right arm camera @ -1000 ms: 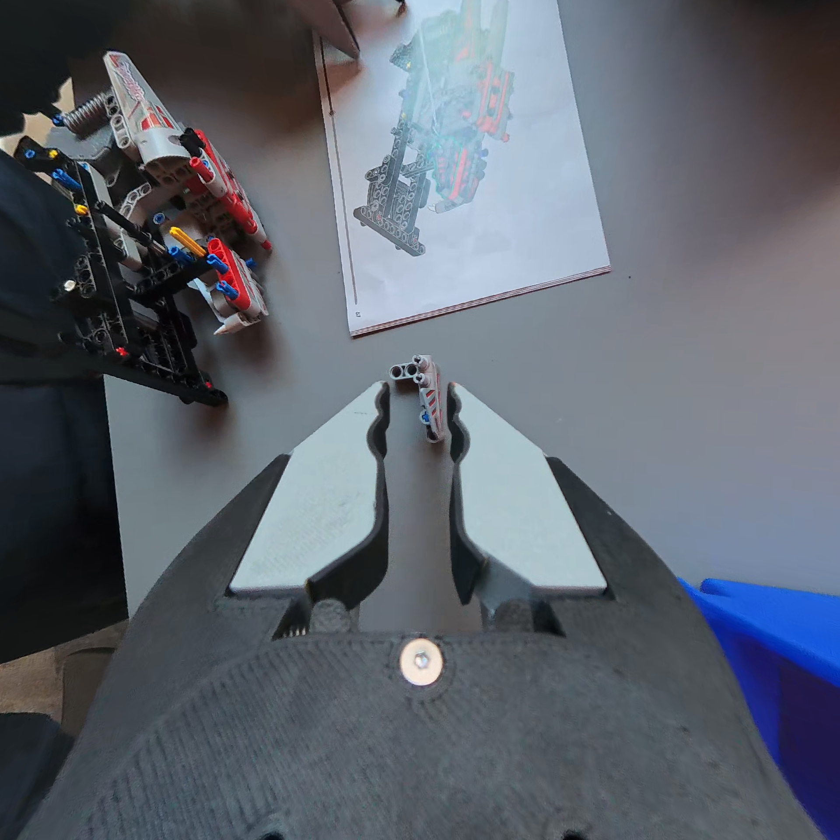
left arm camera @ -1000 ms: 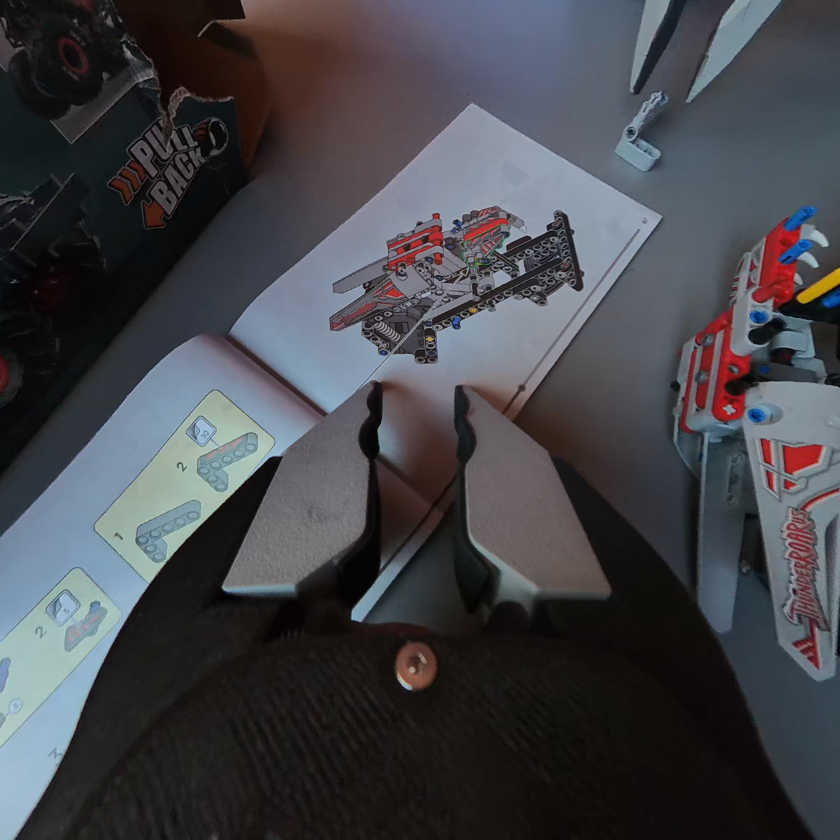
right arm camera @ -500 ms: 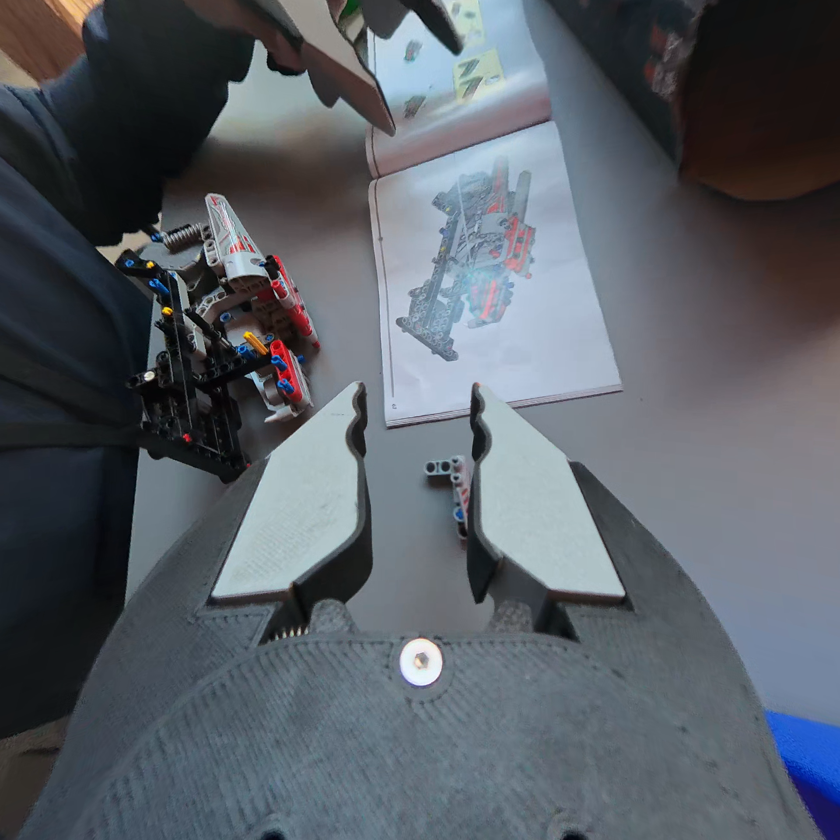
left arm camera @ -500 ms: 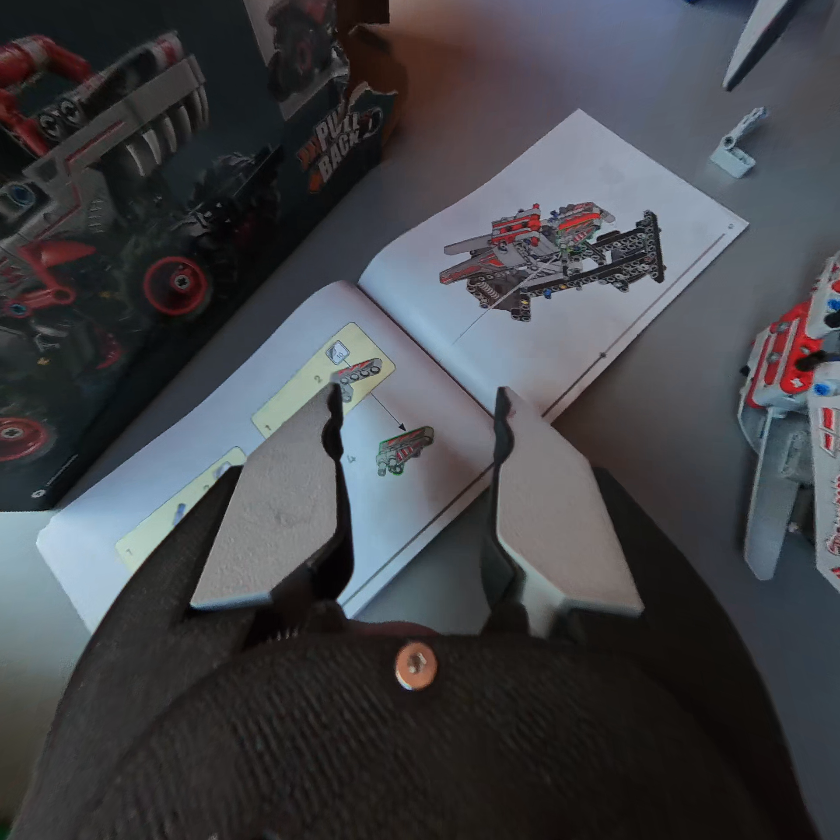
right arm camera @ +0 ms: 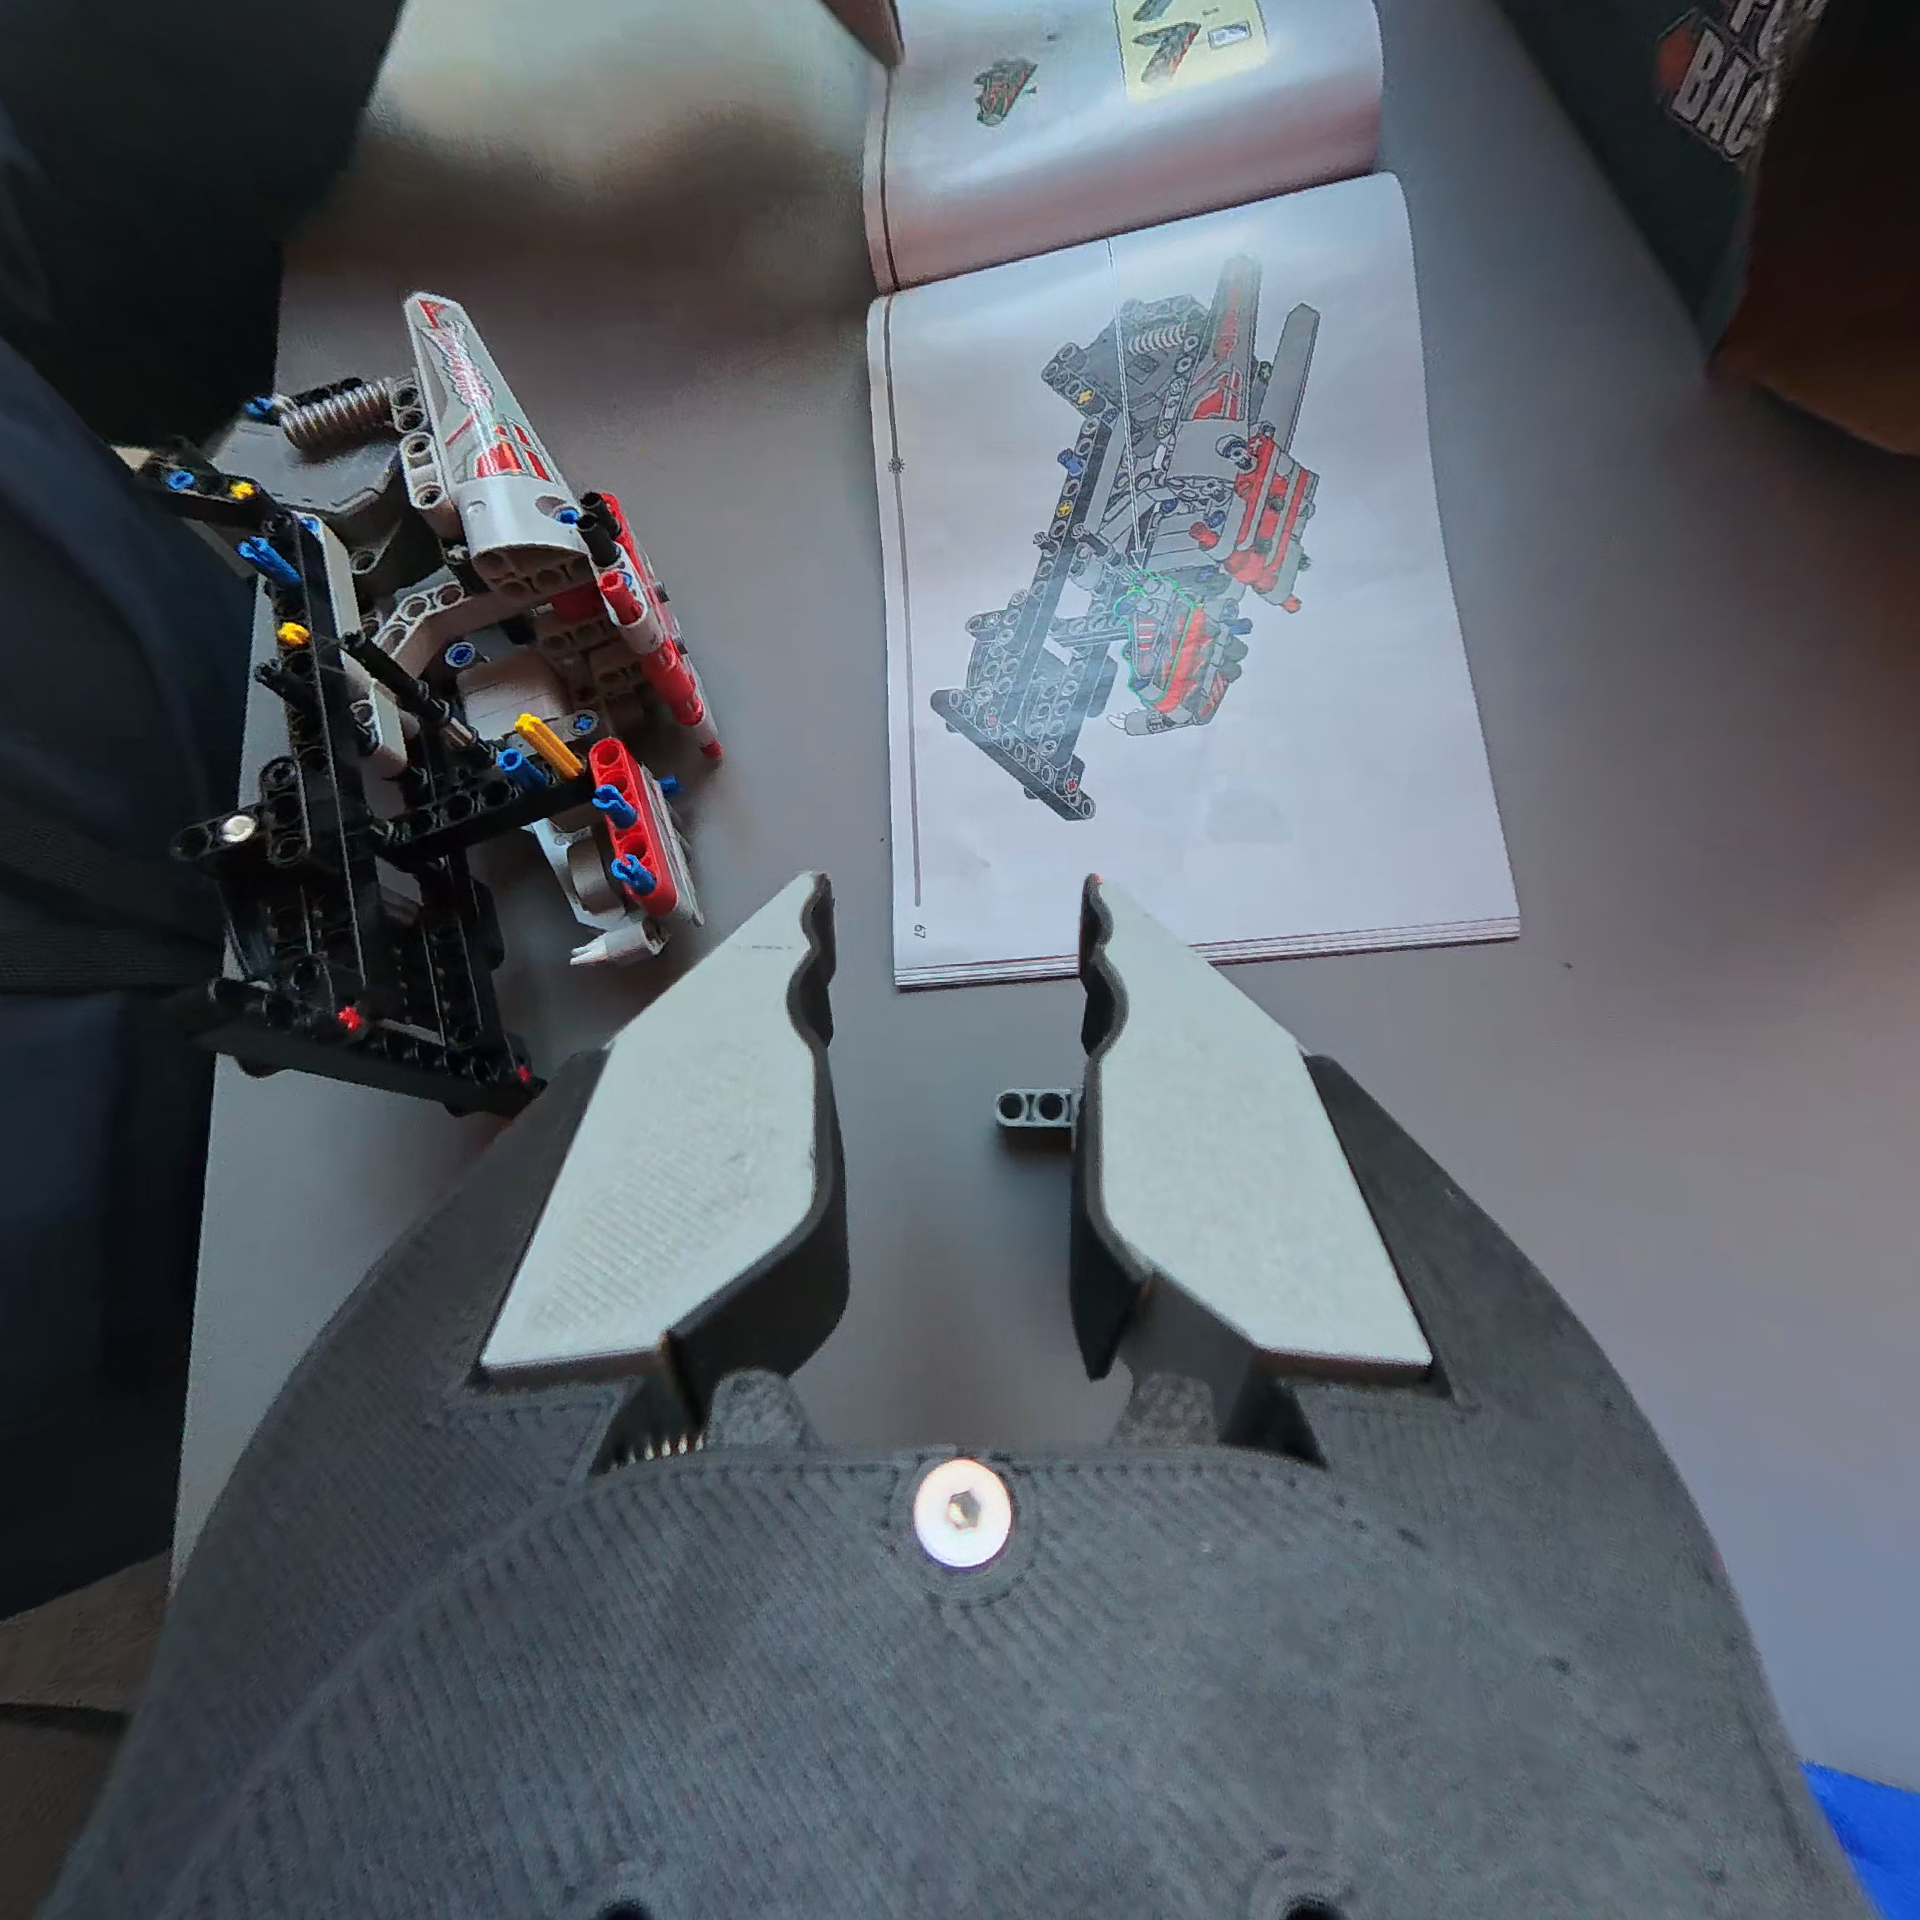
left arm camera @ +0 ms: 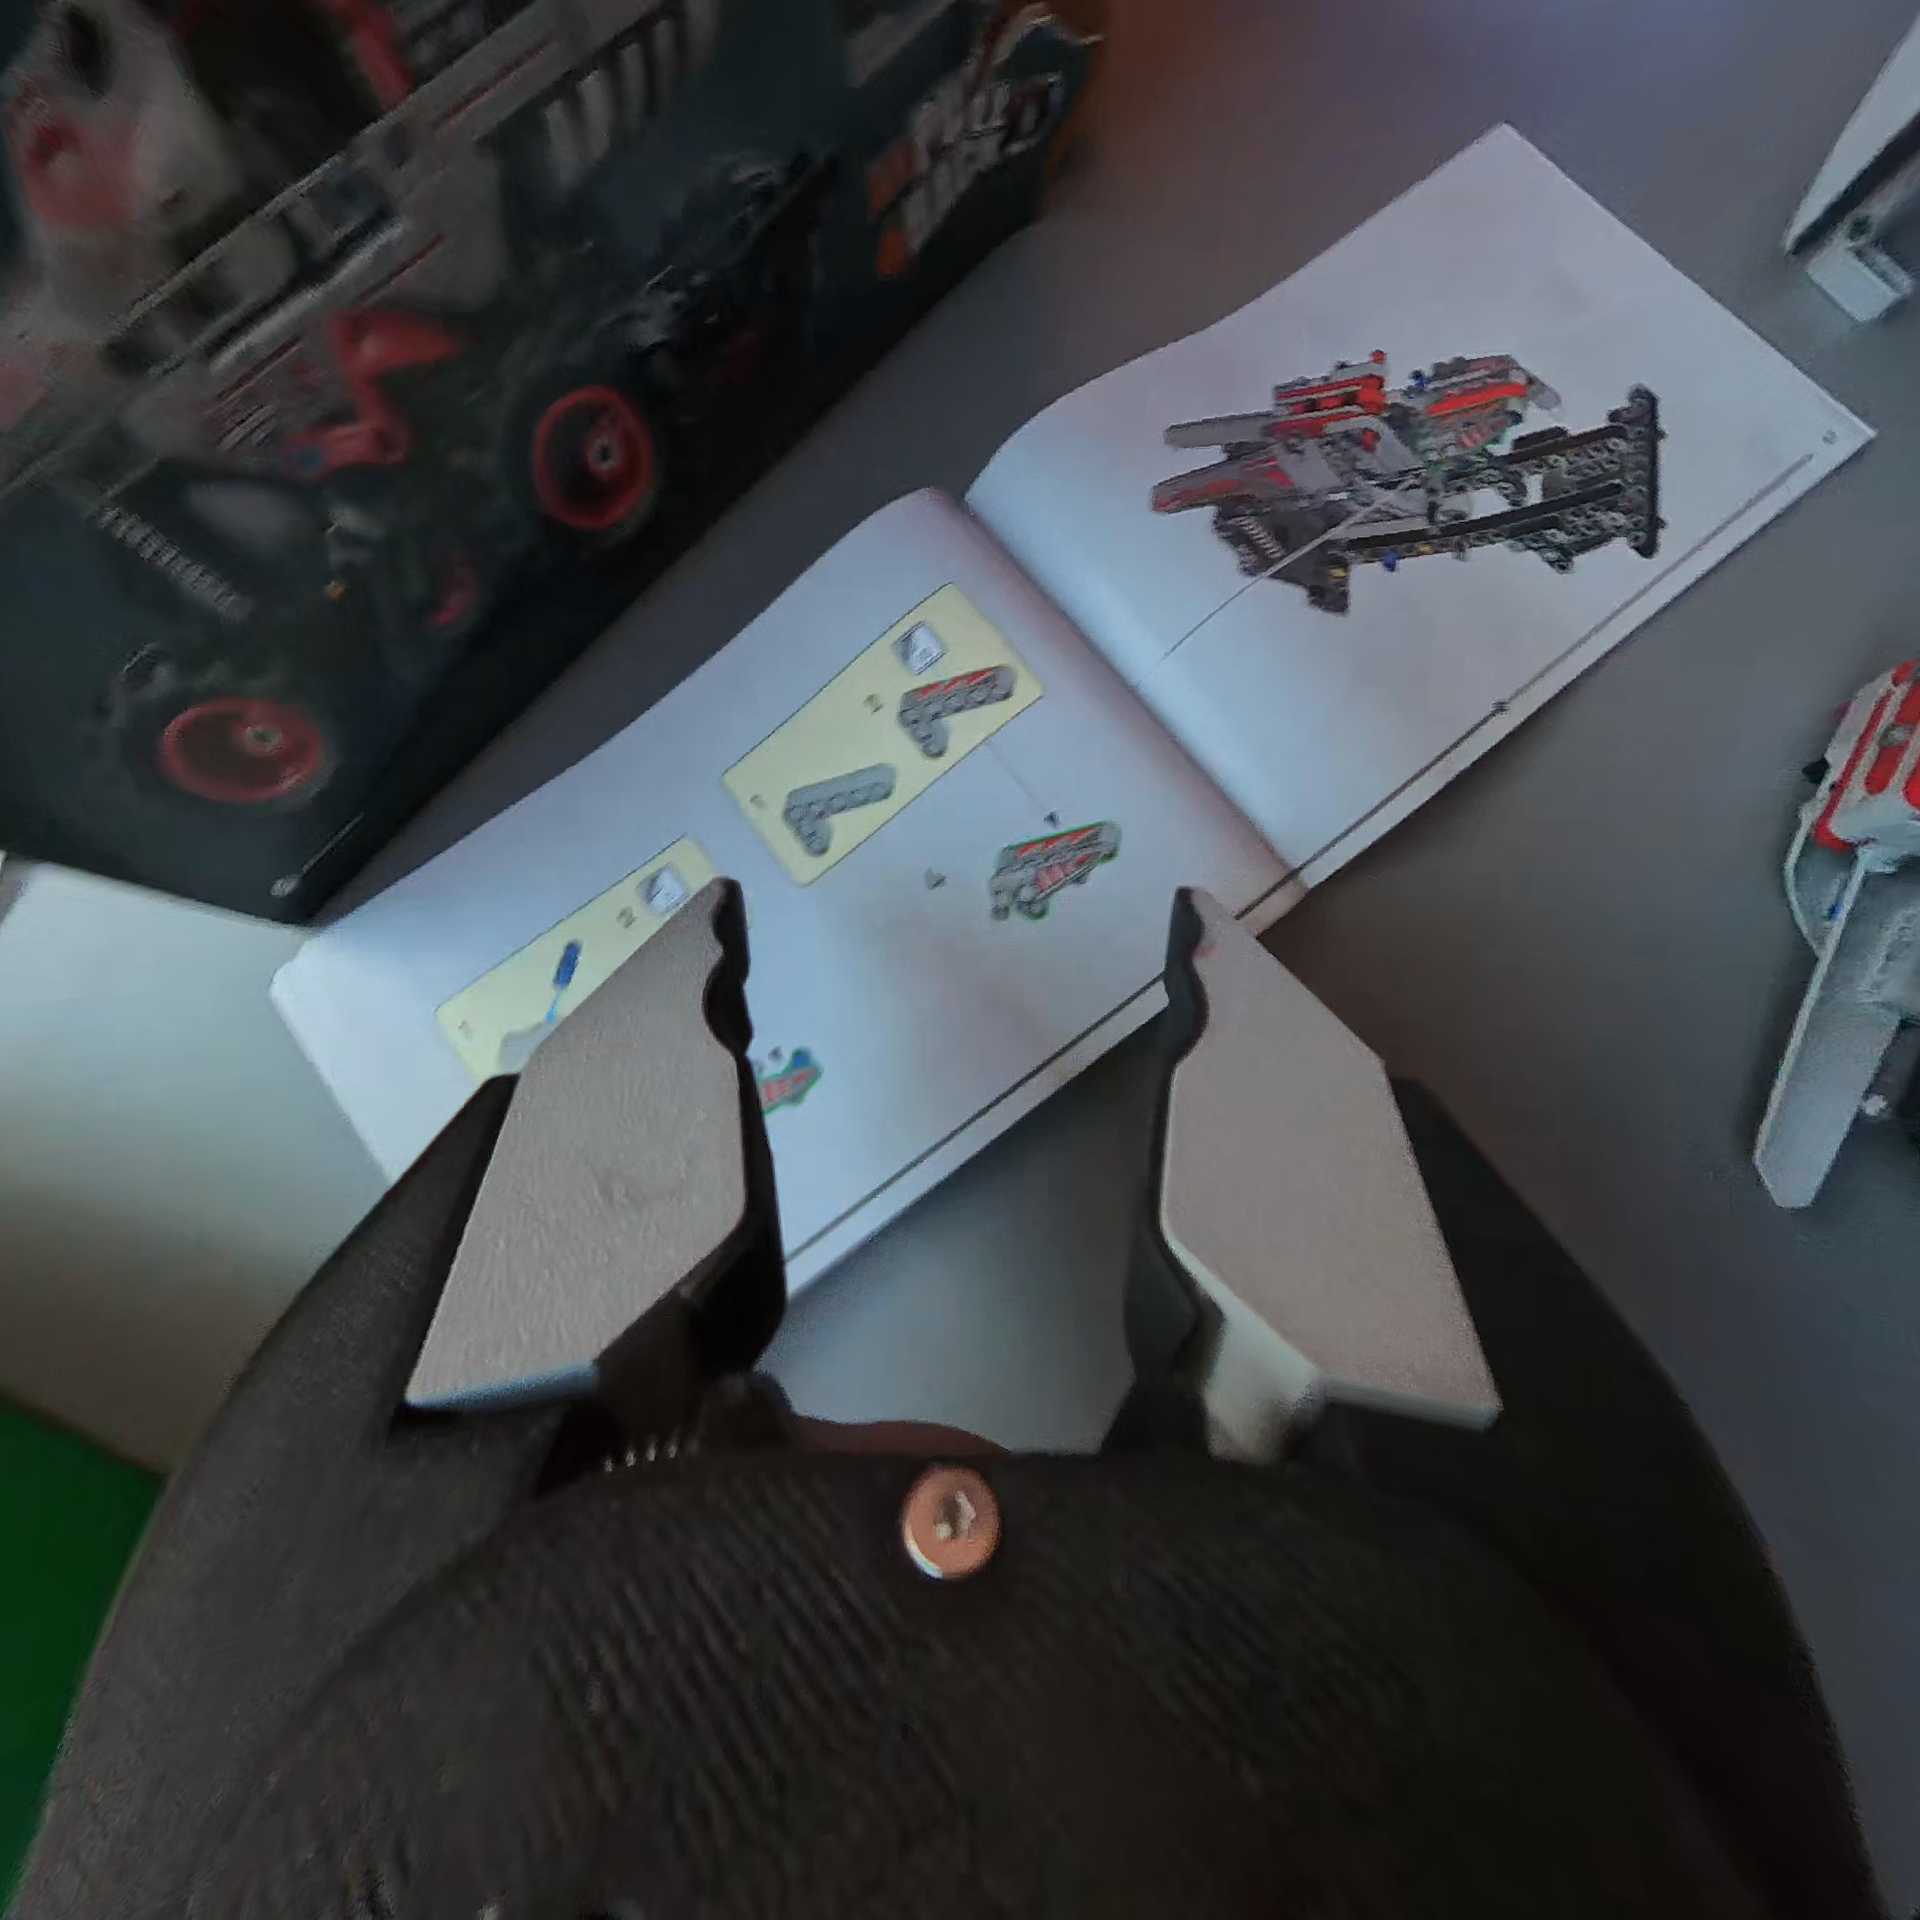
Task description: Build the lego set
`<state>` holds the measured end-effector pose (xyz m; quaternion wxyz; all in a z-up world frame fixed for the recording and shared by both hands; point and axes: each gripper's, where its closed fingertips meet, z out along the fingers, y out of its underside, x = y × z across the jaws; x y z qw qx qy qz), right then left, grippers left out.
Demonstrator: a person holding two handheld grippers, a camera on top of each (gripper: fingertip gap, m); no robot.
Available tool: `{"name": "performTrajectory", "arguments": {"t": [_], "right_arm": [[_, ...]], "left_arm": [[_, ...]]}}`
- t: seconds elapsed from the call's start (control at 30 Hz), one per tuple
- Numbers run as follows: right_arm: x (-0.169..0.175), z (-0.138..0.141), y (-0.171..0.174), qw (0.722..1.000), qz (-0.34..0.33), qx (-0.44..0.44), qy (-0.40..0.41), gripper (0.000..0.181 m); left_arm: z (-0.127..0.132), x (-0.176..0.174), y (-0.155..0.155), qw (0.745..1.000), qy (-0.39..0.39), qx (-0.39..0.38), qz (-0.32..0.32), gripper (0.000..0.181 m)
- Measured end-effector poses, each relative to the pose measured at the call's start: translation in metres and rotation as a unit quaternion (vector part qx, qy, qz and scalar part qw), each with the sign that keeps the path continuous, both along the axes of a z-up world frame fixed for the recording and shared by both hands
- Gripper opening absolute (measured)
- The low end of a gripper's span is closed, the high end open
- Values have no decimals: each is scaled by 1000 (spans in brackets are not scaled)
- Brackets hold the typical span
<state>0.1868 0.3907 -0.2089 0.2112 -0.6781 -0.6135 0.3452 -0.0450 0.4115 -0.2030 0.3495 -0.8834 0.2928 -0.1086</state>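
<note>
Our left gripper (left arm camera: 956,914) hangs spread wide and empty over the open manual (left arm camera: 1039,831); only this view shows the box's (left arm camera: 364,416) front. Our right gripper (right arm camera: 956,914), also wide, straddles a small grey piece (right arm camera: 1029,1108); the half-built model (right arm camera: 468,675) shows whole here

- Your box (left arm camera: 416,468): orange-and-white lettering near its torn corner, blurred in the left wrist view.
- Your instruction booklet (right arm camera: 1351,831): small page number at the near corner, step digits beside the yellow panels.
- Grey panel (right arm camera: 488,447) on your lego model (right arm camera: 343,831): red printed lettering.
</note>
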Motion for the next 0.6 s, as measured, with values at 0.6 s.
{"name": "performTrajectory", "arguments": {"t": [0.6], "right_arm": [[-1, 2, -1, 1000, 0, -7, 6, 41]], "left_arm": [[-28, -10, -6, 998, -2, -57, 19, 80]]}}
